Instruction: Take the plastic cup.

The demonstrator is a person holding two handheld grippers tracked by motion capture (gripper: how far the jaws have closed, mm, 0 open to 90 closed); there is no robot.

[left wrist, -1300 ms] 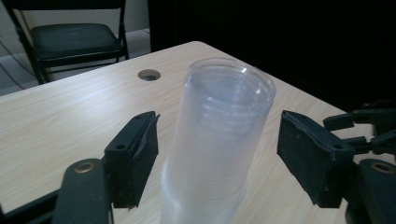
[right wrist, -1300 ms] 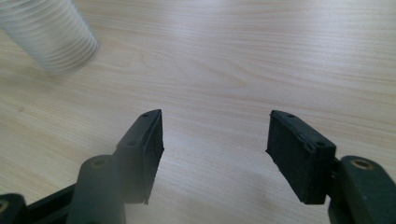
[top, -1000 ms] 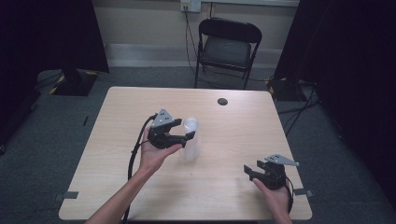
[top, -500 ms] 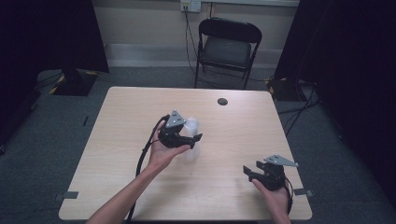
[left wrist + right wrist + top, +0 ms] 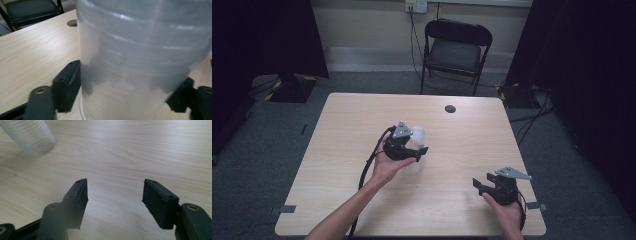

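A tall translucent ribbed plastic cup (image 5: 417, 134) stands near the middle of the wooden table (image 5: 342, 130). My left gripper (image 5: 418, 152) is around its lower part. In the left gripper view the cup (image 5: 135, 57) sits between the two black jaws, and both pads press on its sides. These jaws have just been closing on it. My right gripper (image 5: 482, 181) rests near the table's front right corner, held by a hand. Its jaws (image 5: 115, 200) stand wide open over bare wood, and the cup (image 5: 32, 137) lies far off at the upper left of the right gripper view.
A small round hole (image 5: 450, 108) sits in the table near the far edge. A black folding chair (image 5: 454, 50) stands behind the table. The left gripper's cable (image 5: 368, 167) trails along the forearm. Dark curtains flank both sides.
My left gripper has shifted slightly right and lower beside the cup, which stays in nearly the same spot. The right hand and its gripper have not moved.
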